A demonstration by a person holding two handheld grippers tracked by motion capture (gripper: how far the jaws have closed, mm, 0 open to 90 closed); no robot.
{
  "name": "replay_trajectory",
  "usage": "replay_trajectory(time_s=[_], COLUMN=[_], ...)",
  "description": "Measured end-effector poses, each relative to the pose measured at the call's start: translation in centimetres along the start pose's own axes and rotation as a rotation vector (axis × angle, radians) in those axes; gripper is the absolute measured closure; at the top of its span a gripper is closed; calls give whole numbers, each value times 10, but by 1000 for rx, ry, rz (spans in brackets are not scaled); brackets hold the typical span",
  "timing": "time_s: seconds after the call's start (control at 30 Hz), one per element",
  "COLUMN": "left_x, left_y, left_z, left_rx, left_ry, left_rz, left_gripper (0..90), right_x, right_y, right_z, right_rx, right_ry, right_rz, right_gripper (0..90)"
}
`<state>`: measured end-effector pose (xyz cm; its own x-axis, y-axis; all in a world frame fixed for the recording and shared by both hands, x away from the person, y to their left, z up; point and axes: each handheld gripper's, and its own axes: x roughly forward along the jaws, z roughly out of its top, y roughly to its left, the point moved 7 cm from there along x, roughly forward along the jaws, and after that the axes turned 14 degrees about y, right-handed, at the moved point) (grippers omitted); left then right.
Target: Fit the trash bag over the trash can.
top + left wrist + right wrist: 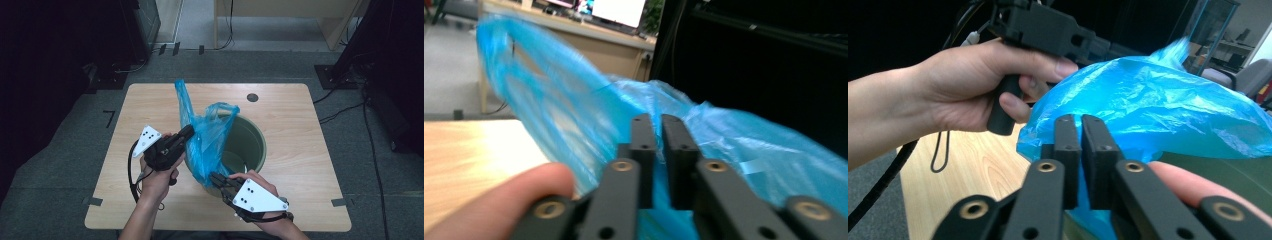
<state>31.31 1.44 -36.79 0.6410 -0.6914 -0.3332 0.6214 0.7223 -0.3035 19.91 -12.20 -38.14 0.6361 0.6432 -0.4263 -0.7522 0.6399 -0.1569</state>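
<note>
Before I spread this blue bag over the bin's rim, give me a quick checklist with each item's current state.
1. Left gripper has hold of the bag: ok, jaws nearly closed with blue plastic between them in the left gripper view.
2. Right gripper has hold of the bag: ok, jaws pinched on its lower edge.
3. Bin upright on the table: ok.
4. Bag mouth open enough to fit the rim: cannot tell, the plastic is bunched between the grippers.
5. Bag already inside the bin: not ok, most of it hangs over the near-left rim.
6. Inside of the bin free of clutter: cannot tell, the bag hides part of it.
</note>
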Motion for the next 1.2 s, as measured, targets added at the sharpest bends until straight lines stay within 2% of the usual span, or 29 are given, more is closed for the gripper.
replay_trajectory(time_s=[0.13, 0.23, 0.37, 0.47, 0.57, 0.63, 0.7, 0.8, 0.87, 0.93, 1.0, 1.1, 1.2], left_x=[-9, -14, -23, -30, -35, -38, -40, -42, -44, -47, -51, -57, -58], left_y=[-8, -14, -26, -34, -41, -46, -51, -56, -59, -63, -68, -76, -81], left_z=[4, 7, 12, 15, 19, 20, 22, 24, 26, 27, 27, 27, 25], left_rx=[47, 82, 126, 160, 174, 187, 197, 194, 197, 205, 214, 251, 268], left_ry=[-67, -111, -189, -239, -278, -303, -321, -341, -351, -364, -383, -409, -414], left_rz=[-38, -65, -103, -112, -112, -109, -105, -118, -131, -154, -197, -270, -311], left_gripper=[900, 900, 900, 900, 900, 900, 900, 900, 900, 900, 900, 900, 900], right_x=[-4, -10, -21, -30, -37, -39, -38, -32, -25, -17, -11, -7, -5], right_y=[-3, -10, -22, -32, -38, -39, -38, -30, -25, -27, -33, -43, -54], right_z=[2, 5, 11, 16, 22, 26, 29, 30, 28, 24, 20, 15, 11], right_rx=[3, 21, 44, 69, 110, 138, 163, 142, 112, 99, 110, 142, 177], right_ry=[-17, -42, -88, -117, -141, -154, -165, -141, -110, -70, -36, 12, 43], right_rz=[-2, -12, -42, -68, -65, -51, -79, -96, -110, -182, -224, -284, -347], right_gripper=[707, 650, 617, 602, 572, 484, 306, 203, 185, 185, 185, 184, 184])
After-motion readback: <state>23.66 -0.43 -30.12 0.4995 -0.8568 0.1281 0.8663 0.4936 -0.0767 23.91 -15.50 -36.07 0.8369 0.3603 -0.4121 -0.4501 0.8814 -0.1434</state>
